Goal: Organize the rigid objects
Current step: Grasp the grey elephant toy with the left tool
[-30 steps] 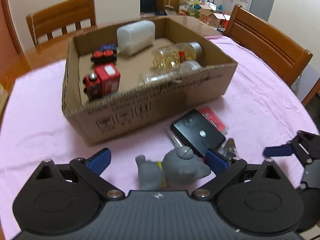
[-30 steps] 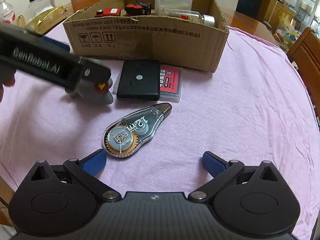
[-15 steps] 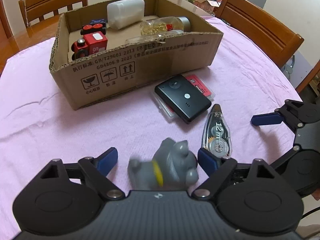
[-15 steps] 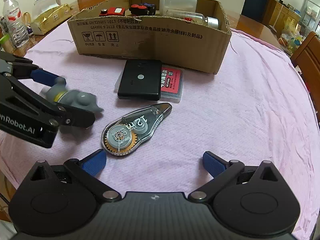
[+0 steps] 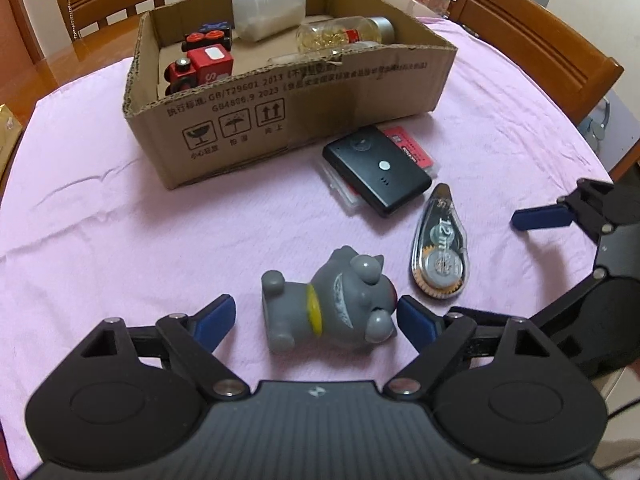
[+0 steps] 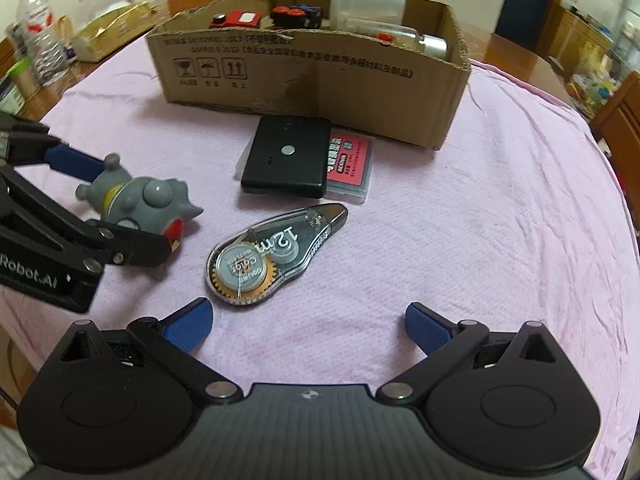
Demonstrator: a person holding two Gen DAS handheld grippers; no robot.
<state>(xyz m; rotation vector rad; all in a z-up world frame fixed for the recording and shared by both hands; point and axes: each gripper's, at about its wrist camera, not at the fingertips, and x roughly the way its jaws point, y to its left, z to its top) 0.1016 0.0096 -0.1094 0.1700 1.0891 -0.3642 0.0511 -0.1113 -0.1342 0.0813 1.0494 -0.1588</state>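
A grey cat toy point(image 5: 332, 304) with a yellow collar lies on its side on the pink cloth point(image 5: 120, 240), between the fingers of my left gripper point(image 5: 314, 320). Those jaws are opening: the right pad sits at the toy's head, and the left pad stands clear of its feet. The right wrist view shows the same toy point(image 6: 140, 200) and left gripper point(image 6: 132, 208) at the left. My right gripper point(image 6: 308, 324) is open and holds nothing. A clear correction-tape dispenser point(image 6: 272, 256) lies just ahead of it. Beyond are a black case point(image 6: 288, 156) resting on a red card box point(image 6: 350, 160).
An open cardboard box point(image 5: 304, 108) at the back holds a red toy train point(image 5: 200, 66), a second small toy vehicle point(image 5: 208, 38), a white container point(image 5: 268, 10) and a glass bottle point(image 5: 344, 36). Wooden chairs point(image 5: 532, 48) stand around the table. Bottles and a gold packet point(image 6: 108, 28) sit off the cloth.
My left gripper has drawn back from the cardboard box, bringing the grey toy with it. Its jaws have narrowed around the toy. The right gripper has stayed put.
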